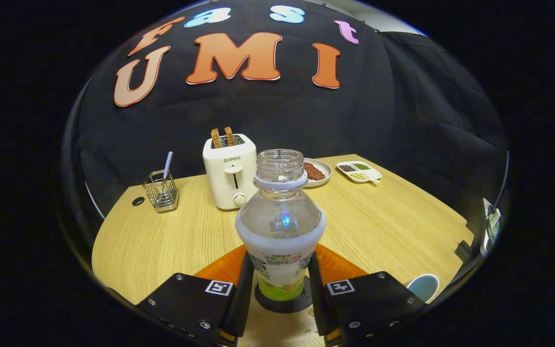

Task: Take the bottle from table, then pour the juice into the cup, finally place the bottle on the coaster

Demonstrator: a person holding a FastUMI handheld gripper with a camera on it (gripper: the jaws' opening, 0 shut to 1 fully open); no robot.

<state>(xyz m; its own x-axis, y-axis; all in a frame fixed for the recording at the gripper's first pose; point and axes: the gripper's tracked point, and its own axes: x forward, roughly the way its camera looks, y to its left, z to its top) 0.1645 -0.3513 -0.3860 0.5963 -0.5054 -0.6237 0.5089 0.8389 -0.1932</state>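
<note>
An uncapped clear bottle [280,221] with a white label and a green base stands upright on a dark round coaster [269,304]. My gripper [280,262] is shut on its lower body, one finger pressing each side of the label. The bottle's upper part looks clear and I cannot make out any juice in it. A pale blue cup [423,287] stands on the table to the right of the fingers, close to the near table edge and partly hidden by the right finger's mount.
Beyond the bottle, a white toaster [229,173] holds two slices of bread. A wire holder [161,192] stands to its left. A plate of food [317,172] and a divided snack dish [359,171] lie at the back right of the wooden table [393,221].
</note>
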